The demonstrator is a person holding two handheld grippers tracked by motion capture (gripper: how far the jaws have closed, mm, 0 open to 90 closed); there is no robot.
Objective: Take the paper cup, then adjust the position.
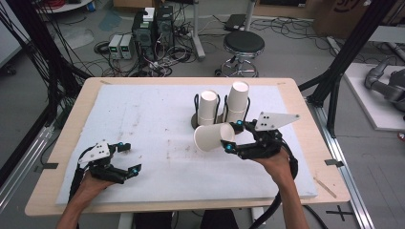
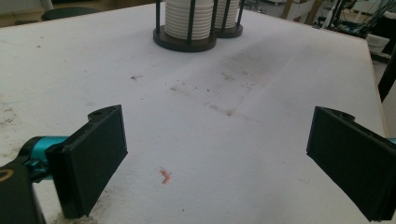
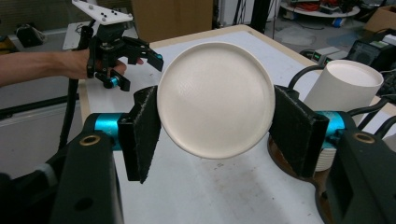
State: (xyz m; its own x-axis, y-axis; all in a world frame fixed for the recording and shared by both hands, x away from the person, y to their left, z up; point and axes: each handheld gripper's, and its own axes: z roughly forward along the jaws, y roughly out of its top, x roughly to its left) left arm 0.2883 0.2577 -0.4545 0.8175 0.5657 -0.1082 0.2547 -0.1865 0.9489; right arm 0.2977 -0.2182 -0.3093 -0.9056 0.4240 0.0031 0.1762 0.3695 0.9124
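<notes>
While my right gripper (image 1: 232, 137) clamps a paper cup (image 1: 213, 137) sideways just in front of the cup rack (image 1: 206, 112), presumably freshly pulled from a stack, my left gripper (image 1: 130, 157) waits well left of the rack, jaws apart, empty.

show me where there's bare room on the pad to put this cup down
The white pad is bare across its left and middle, between the left gripper and the two cup racks. The front strip between both hands is bare too. It is crowded at the back right, where the right gripper holds the paper cup close to the stacks.
</notes>
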